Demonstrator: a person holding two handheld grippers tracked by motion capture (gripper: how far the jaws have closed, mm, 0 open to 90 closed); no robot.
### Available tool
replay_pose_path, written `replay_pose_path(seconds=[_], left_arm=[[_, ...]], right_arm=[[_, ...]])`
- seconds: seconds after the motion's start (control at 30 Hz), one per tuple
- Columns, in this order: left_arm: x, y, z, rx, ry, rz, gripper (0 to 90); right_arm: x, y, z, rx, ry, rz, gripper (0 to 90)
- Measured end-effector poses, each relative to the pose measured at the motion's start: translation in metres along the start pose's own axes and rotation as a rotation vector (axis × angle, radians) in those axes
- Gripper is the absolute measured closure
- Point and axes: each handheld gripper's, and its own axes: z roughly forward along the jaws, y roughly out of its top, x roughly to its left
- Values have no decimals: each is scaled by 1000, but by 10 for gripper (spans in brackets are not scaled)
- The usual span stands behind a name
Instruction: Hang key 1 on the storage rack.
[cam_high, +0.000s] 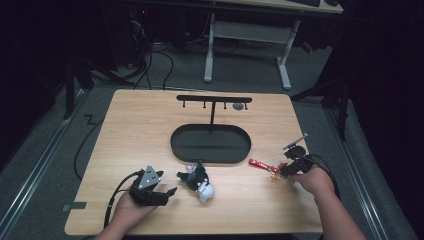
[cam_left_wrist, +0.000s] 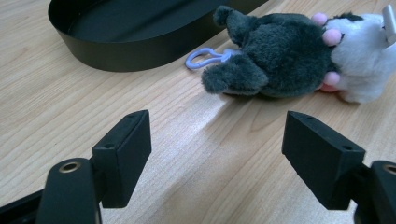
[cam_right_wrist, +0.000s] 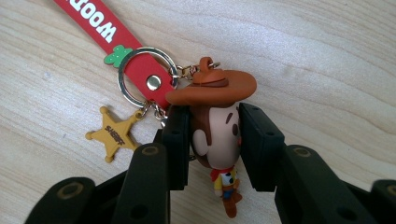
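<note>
My right gripper (cam_right_wrist: 214, 140) is shut on the head of a cowboy figure keychain (cam_right_wrist: 215, 135) with a brown hat; its red strap (cam_right_wrist: 100, 25), metal ring and yellow sheriff star (cam_right_wrist: 114, 134) lie on the wood. In the high view that gripper (cam_high: 287, 170) sits at the table's right with the red strap (cam_high: 260, 164) stretching left. My left gripper (cam_left_wrist: 215, 154) is open, its jaws wide apart just short of a dark grey and white plush toy (cam_left_wrist: 289, 58) with a lilac loop (cam_left_wrist: 205, 58). The high view shows this gripper (cam_high: 170, 192) left of the plush (cam_high: 199, 181).
A black oval tray (cam_high: 210, 144) sits mid-table, with a black T-shaped hanger stand (cam_high: 214, 100) rising behind it. The tray's wall (cam_left_wrist: 121, 51) is close beyond the plush. A white desk frame (cam_high: 247, 40) stands on the floor past the table.
</note>
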Motion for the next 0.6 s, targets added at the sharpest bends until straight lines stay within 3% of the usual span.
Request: replay_pose_path(seconds=[0.2,0.43,0.6], left_arm=[[0,0,0,-1,1,-1,246],[-1,0,0,3,0,2,248],[-1,1,0,0,-1,5,249]], right_arm=[[7,-1,-7,16,-12,-25,665],[13,-4,-34,-7,18,-16,666],[26,-7,-58,0,30,-51,667]])
